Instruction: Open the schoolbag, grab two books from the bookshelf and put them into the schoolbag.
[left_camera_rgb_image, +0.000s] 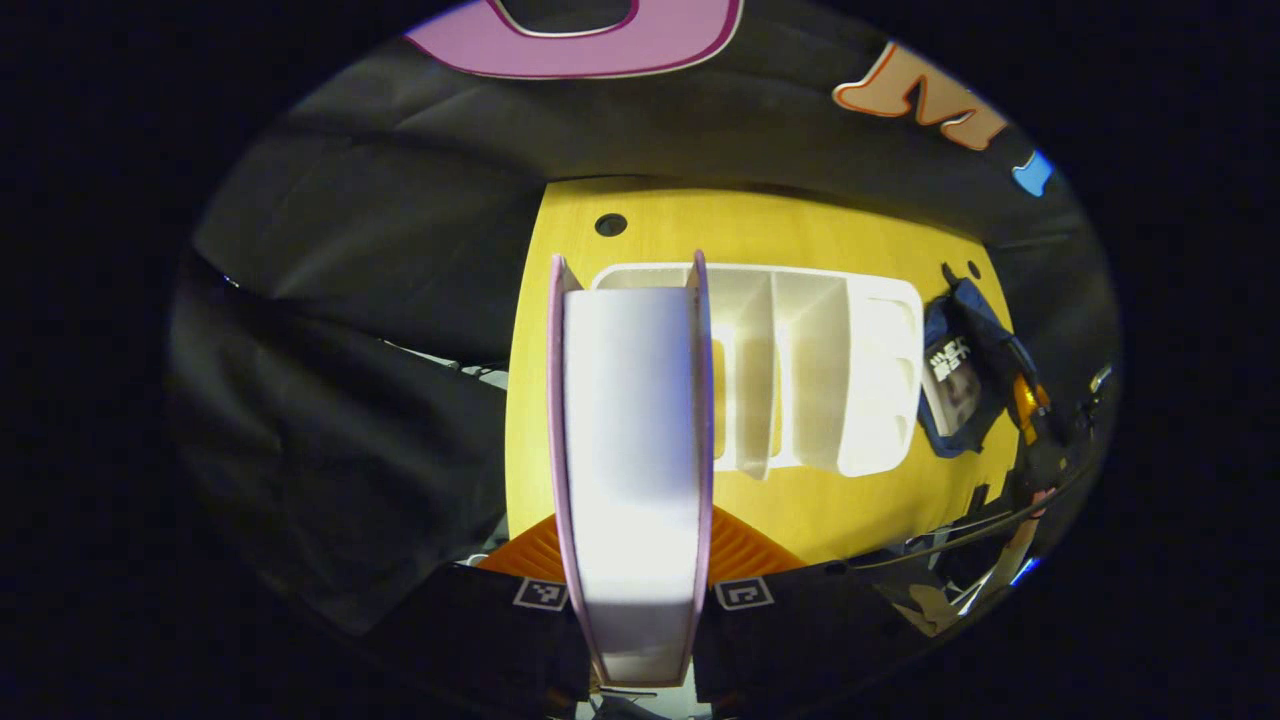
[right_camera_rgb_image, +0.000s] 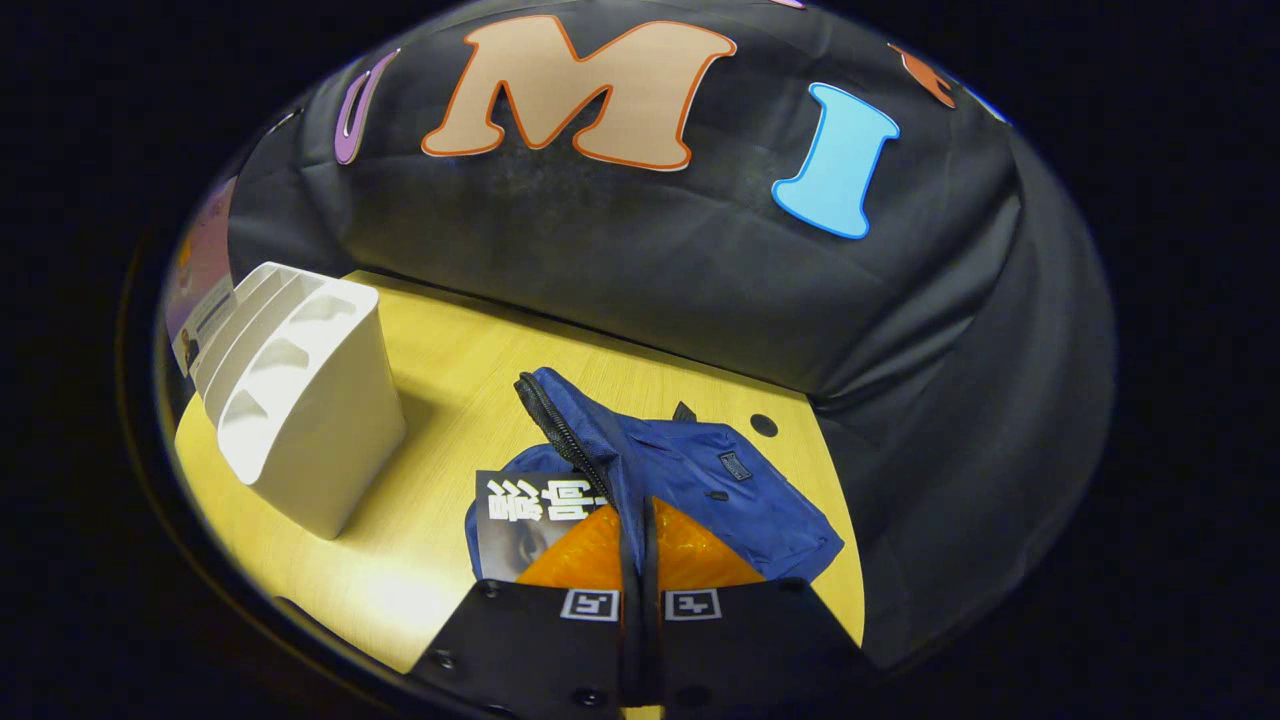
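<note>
My left gripper (left_camera_rgb_image: 635, 560) is shut on a thick book (left_camera_rgb_image: 630, 430) with a pink-purple cover, held upright with its white page edges facing the camera, above the left end of the white bookshelf (left_camera_rgb_image: 820, 370). The same book (right_camera_rgb_image: 200, 270) shows at the far left of the right gripper view, beyond the bookshelf (right_camera_rgb_image: 310, 400). The blue schoolbag (right_camera_rgb_image: 720, 480) lies on the table, and my right gripper (right_camera_rgb_image: 640, 540) is shut on its black zipper edge, holding the flap up. A dark-covered book (right_camera_rgb_image: 530, 505) lies in the bag's opening. The schoolbag (left_camera_rgb_image: 965, 330) also shows right of the shelf.
The yellow wooden table (right_camera_rgb_image: 450, 350) carries the shelf and the bag, with bare wood between them. Its top has round cable holes (left_camera_rgb_image: 610, 224). Black cloth walls close in behind and at both sides. The shelf's slots look empty from above.
</note>
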